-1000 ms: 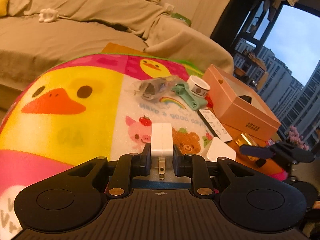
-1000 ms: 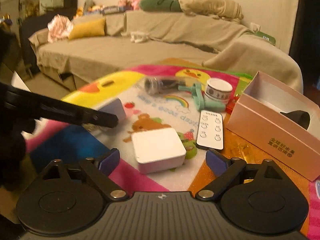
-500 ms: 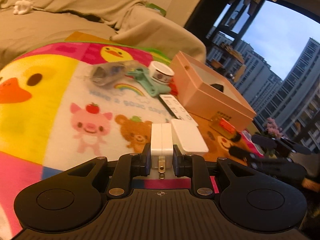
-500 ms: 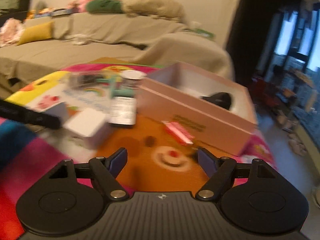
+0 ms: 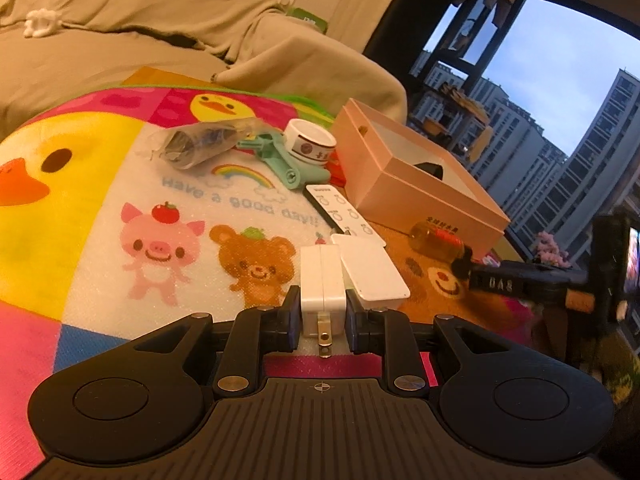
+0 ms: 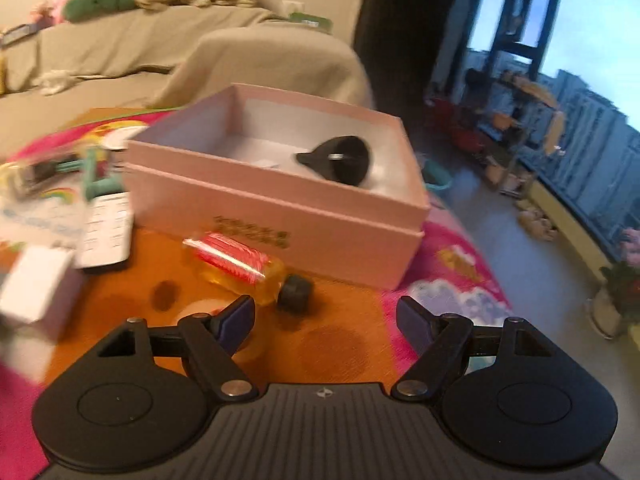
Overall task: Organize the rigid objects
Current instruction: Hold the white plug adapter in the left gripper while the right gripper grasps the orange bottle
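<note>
Sorting has barely begun, judging by the play mat (image 5: 100, 184): most of the clutter lies loose on it. Largest is the pink box (image 6: 280, 208), open-topped at the mat's far side, and only one black object (image 6: 340, 158) sits inside — what it is I cannot say through the blur. Left outside are a flat white box (image 5: 372, 268), a white remote (image 5: 340, 212) just in front of the pink box, a bagged dark cylinder (image 5: 200, 144), a teal clip (image 5: 284, 164), a roll of tape (image 5: 310, 146) and a small amber bottle (image 6: 236, 264) lying on its side, close against the box's front wall. The left gripper (image 5: 322, 314) is clamped on a white charger plug (image 5: 322, 284), lifted beside the flat box. The right gripper (image 6: 326, 316) has just been narrowing its jaws, nothing between them — the bottle lies just ahead.
</note>
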A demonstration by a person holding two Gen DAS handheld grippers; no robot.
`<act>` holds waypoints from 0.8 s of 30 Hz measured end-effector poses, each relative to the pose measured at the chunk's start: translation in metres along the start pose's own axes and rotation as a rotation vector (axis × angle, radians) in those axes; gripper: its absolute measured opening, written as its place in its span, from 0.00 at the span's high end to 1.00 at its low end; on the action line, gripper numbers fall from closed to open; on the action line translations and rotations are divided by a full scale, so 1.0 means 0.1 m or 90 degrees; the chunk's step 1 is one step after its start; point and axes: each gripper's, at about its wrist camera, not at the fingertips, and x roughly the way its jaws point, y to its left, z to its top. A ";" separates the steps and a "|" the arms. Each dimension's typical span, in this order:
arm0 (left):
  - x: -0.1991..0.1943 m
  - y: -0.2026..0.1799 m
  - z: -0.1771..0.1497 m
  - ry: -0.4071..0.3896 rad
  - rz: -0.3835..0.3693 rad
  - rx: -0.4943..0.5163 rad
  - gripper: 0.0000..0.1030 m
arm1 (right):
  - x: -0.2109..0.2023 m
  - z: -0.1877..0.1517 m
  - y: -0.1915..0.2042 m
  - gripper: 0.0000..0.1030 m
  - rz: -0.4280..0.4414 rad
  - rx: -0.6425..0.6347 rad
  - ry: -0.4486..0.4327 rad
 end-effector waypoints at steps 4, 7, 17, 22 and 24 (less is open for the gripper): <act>0.00 -0.07 -0.02 -0.005 0.022 0.020 0.76 | -0.02 0.04 -0.14 0.22 0.029 0.076 0.011; 0.00 -0.11 -0.03 -0.006 0.032 0.035 0.76 | -0.10 0.03 -0.06 0.17 0.076 0.079 0.005; 0.00 -0.13 -0.03 -0.005 0.043 0.044 0.76 | 0.21 0.29 0.22 0.23 0.092 0.104 0.057; 0.00 -0.17 -0.03 -0.005 0.055 0.055 0.76 | -0.15 0.15 0.08 0.23 0.140 0.080 0.024; 0.00 -0.20 -0.04 -0.004 0.065 0.064 0.76 | -0.31 0.06 0.01 0.23 0.146 0.059 0.003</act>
